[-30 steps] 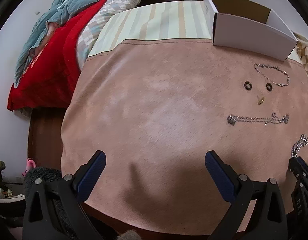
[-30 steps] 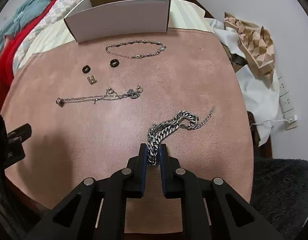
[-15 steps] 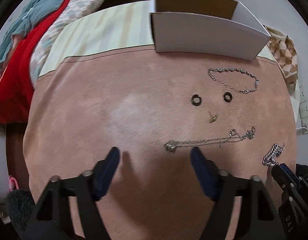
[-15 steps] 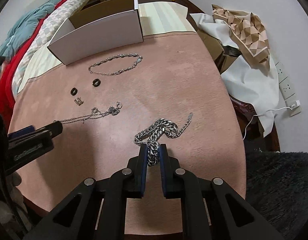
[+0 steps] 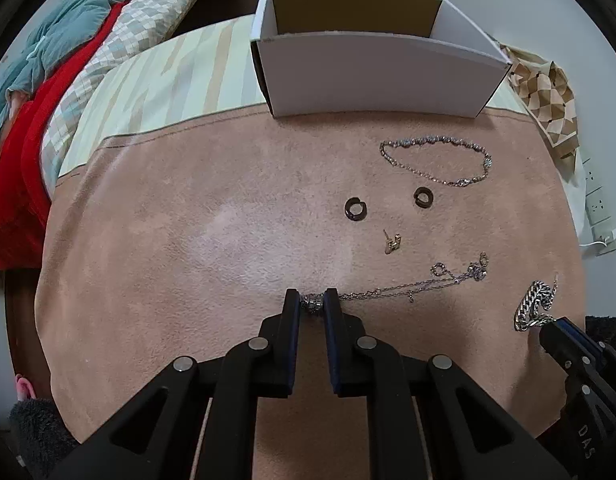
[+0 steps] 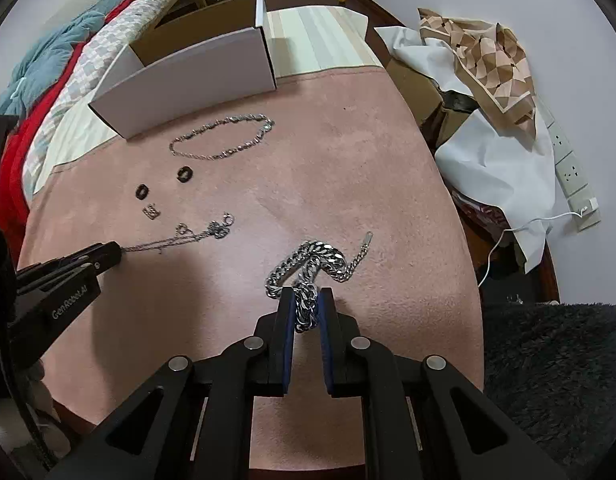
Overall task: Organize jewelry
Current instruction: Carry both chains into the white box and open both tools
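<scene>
- Claws: my left claw (image 5: pixel 312 303) is pinching the near-left end of the thin necklace (image 5: pixel 407 288); my right claw (image 6: pixel 306 303) is pinching the heavy curb chain (image 6: pixel 315 262), its free end trailing on the pink cloth (image 6: pixel 347 152).
- Location: both pieces lie at the near side of the table; white box (image 5: pixel 371 60) sits at the far edge.
- Untouched: beaded bracelet (image 5: pixel 435 160), two dark hoops (image 5: pixel 355 210), small gold stud (image 5: pixel 391 242).
- Risk: the thin necklace's far end looks bunched; a lift could tangle it or sweep the stud.
- Risk: the heavy chain, held by few links, may slip under its own weight.
</scene>
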{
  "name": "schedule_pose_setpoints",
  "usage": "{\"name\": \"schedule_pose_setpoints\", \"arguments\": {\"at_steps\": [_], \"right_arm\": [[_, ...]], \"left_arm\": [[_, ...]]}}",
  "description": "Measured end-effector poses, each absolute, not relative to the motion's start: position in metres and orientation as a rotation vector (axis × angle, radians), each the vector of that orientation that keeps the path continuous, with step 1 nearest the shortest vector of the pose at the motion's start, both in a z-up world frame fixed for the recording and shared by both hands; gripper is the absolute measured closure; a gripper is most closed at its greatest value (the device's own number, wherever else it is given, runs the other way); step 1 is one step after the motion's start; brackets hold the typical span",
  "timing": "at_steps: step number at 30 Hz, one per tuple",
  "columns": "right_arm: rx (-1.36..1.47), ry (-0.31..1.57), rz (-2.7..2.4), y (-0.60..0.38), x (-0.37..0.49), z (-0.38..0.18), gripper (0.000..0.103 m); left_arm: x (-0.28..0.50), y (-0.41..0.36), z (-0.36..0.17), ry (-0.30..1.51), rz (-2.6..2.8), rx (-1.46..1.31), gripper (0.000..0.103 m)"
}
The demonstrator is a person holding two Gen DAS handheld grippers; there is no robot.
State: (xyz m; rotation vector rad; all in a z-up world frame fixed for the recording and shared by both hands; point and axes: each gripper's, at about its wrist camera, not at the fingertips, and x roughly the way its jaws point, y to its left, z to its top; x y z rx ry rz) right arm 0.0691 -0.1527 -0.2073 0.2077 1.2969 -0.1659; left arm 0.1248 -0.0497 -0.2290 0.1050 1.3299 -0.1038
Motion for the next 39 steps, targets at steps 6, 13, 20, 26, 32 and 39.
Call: {"name": "schedule_pose_setpoints", "arguments": {"at_steps": [6, 13, 20, 26, 32, 39], "right_arm": [[0.240, 1.253, -0.122, -0.152, 0.069, -0.181, 0.091], [0.325, 1.177, -0.052, -0.157, 0.086, -0.140, 0.093], [0.340, 1.085, 0.034, -0.154, 0.119, -0.093, 0.094], [0.372, 1.022, 0.105, -0.157, 0.152, -0.054, 0.094], [0.345, 0.982, 0.131, -0.160, 0.201, -0.028, 0.094], [0.333, 1.015, 0.117, -0.166, 0.268, -0.038, 0.094]], "left_arm": [[0.116, -0.049, -0.192, 1.265, -0.125, 0.093, 0.094], [0.124, -0.038, -0.144, 1.187, -0.156, 0.046, 0.094], [0.144, -0.028, -0.093, 1.102, -0.180, 0.017, 0.094], [0.168, -0.022, -0.047, 1.031, -0.207, 0.008, 0.094], [0.212, -0.026, -0.017, 0.992, -0.242, 0.008, 0.094], [0.272, -0.033, -0.023, 1.032, -0.274, -0.008, 0.094]]}}
